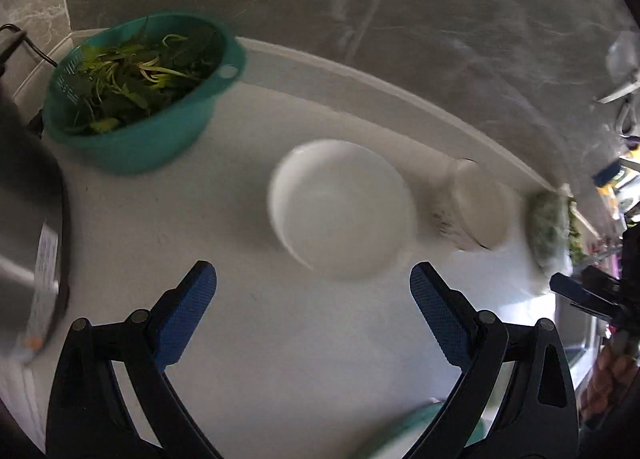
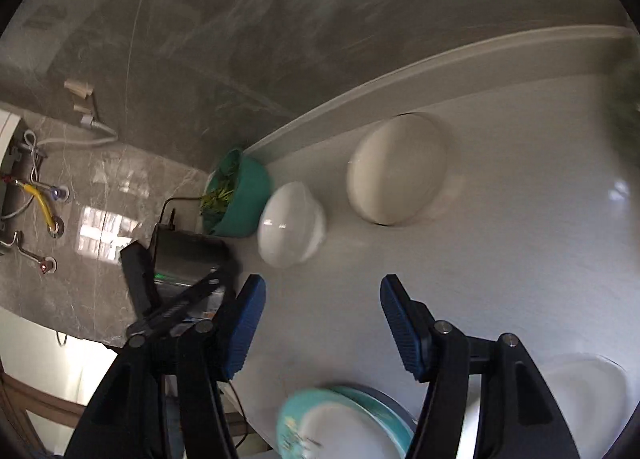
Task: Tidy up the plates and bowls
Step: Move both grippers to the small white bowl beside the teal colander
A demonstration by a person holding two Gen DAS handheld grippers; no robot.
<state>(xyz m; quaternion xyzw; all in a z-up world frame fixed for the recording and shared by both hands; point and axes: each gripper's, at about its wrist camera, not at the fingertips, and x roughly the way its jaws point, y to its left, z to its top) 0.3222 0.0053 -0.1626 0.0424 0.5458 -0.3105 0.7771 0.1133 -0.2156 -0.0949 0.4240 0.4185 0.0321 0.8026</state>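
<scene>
The left gripper [image 1: 313,279] hung over a white counter [image 1: 280,359], jaws spread wide around nothing. A white bowl [image 1: 342,209] sat just beyond at twelve o'clock, a cream bowl [image 1: 478,205] at two, a teal colander of greens [image 1: 140,91] at ten. The right gripper [image 2: 322,295] stood partly spread, gripping nothing, with a teal-rimmed plate [image 2: 344,425] at six.
</scene>
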